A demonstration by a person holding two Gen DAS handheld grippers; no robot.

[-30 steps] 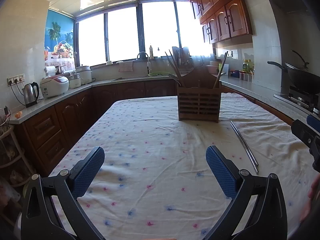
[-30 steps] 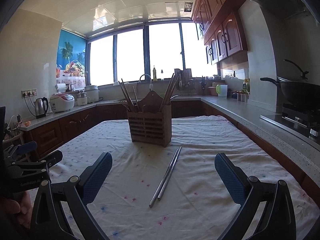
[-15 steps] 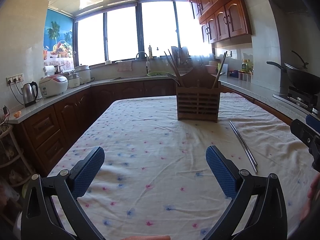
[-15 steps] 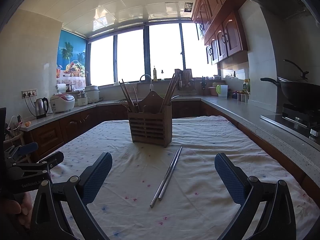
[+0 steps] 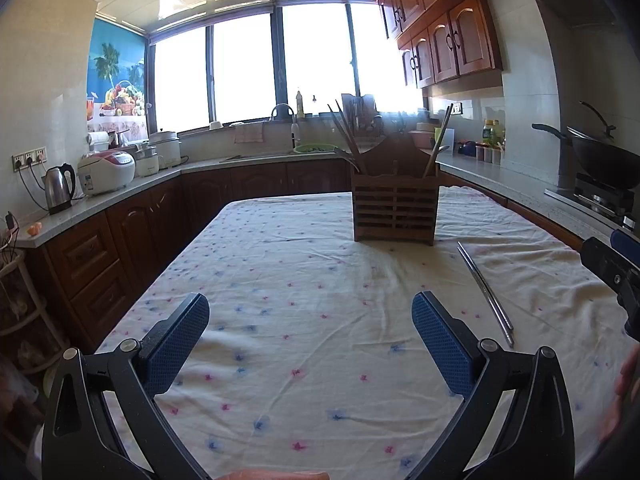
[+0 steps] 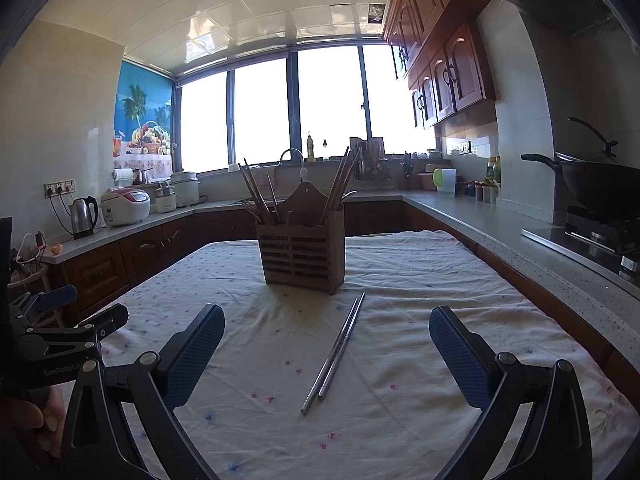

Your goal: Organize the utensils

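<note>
Left gripper (image 5: 310,334) and right gripper (image 6: 326,350), blue-padded jaws spread wide, both empty; paired steel chopsticks (image 6: 334,354) lie untouched on the tablecloth.

A wide band of windows (image 6: 298,108) fills the far wall, bright with daylight. Dark wooden base cabinets (image 5: 132,236) run beneath a pale counter (image 5: 120,194) around the room, and matching wall cupboards (image 6: 444,60) hang on the right. A tropical fruit poster (image 5: 118,80) sits beside the glass. The ceiling (image 6: 256,8) is white tile. A flowered cloth (image 5: 304,288) covers the worktop.
</note>
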